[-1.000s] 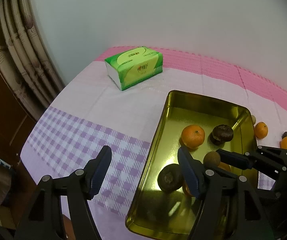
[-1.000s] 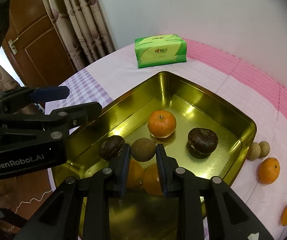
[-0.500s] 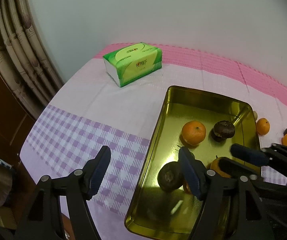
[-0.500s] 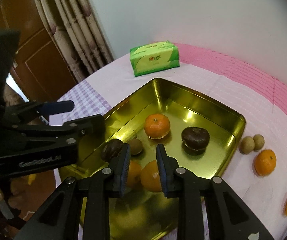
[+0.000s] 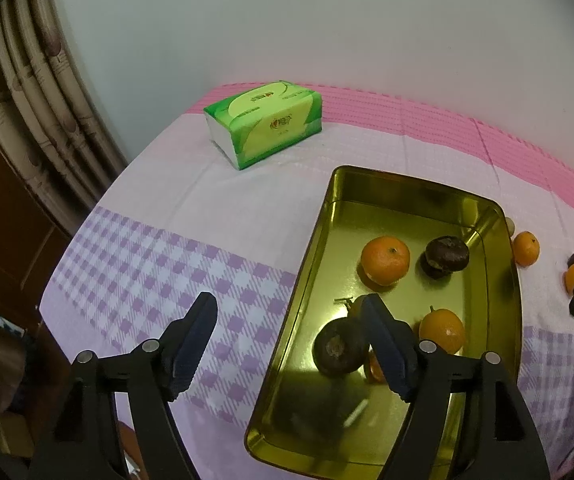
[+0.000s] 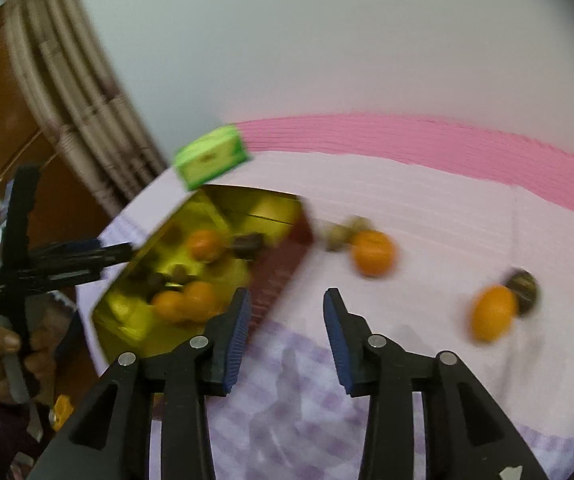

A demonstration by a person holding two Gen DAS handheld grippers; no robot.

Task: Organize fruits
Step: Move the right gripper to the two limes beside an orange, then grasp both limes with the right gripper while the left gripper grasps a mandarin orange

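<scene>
Now | I'm working over a pink-and-lilac checked tablecloth [image 5: 207, 216] by a curtain [image 5: 39, 112] | right-wrist view is blurring | my left gripper [image 5: 287, 344] and right gripper [image 6: 287, 332] are opening, empty.

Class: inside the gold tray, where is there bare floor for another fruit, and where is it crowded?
Free: the gold tray floor at the end nearest the tissue pack, and the near corner. Crowded: the middle, around the tangerine and both dark fruits.
</scene>
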